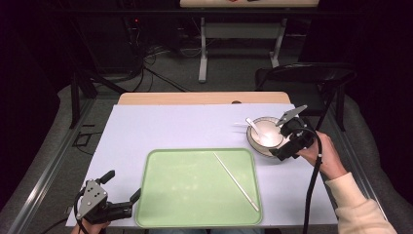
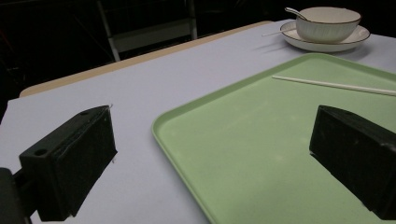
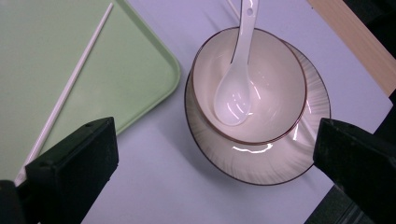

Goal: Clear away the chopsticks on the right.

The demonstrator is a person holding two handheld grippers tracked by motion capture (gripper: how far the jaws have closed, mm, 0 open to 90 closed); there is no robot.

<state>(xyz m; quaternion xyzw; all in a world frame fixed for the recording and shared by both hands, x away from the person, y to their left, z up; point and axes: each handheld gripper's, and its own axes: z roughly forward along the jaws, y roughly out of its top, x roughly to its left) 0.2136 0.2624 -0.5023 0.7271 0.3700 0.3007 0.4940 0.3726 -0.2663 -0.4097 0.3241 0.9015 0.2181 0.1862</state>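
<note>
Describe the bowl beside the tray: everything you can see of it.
The bowl is round, cream-white and glossy, like glazed ceramic, with a thin dark line on its rim and faint ribs on its outer wall. It stands upright on a matching saucer, on the pale sheet just off the green tray's far right corner. A white spoon lies inside, its handle leaning over the rim. Otherwise it looks empty. The right gripper hovers above it, jaws open and clear of it.

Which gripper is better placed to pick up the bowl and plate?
Right. The right gripper hangs open right at the bowl and plate; the left gripper sits across the green tray.
</note>
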